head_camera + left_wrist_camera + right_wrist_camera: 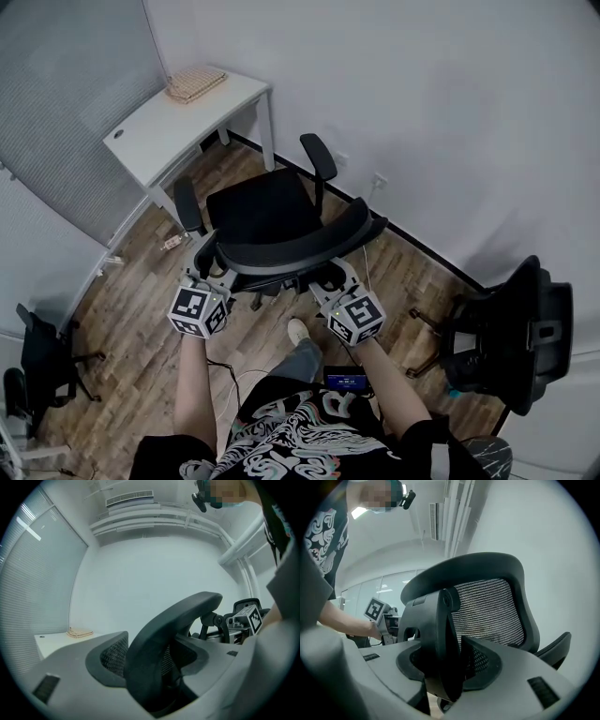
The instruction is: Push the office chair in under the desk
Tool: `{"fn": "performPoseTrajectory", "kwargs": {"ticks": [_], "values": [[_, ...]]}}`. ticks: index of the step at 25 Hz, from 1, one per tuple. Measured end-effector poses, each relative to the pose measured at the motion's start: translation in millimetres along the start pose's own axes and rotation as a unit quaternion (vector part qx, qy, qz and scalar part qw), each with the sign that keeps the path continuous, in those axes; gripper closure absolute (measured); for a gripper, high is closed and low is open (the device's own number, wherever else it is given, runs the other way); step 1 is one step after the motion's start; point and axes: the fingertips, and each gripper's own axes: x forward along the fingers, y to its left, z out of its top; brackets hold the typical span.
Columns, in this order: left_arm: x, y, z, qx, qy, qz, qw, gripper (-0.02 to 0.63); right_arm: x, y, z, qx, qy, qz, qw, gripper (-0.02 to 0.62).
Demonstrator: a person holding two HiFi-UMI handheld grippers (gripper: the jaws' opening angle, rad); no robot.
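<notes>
Two grippers meet the office chair [262, 211] at the top of its backrest [298, 246], one toward each end. The left gripper [210, 265] is clamped on the backrest's curved rim. The right gripper [328, 279] has its jaws spread wide around the rear frame bar, which fills the gap between them. The chair stands on the wood floor [131, 319], seat facing away from the person, near the white desk [178, 127] but not under it.
</notes>
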Motion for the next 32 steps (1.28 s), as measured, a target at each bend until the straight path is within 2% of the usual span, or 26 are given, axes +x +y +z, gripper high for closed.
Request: {"fn": "performPoseTrajectory", "kwargs": {"ticks": [32], "values": [[64, 25, 5, -0.001, -0.006, 0.032, 0.9995, 0.333, 48, -71, 7, 0.003, -0.01, 0.044, 0.999, 0.43]]}}
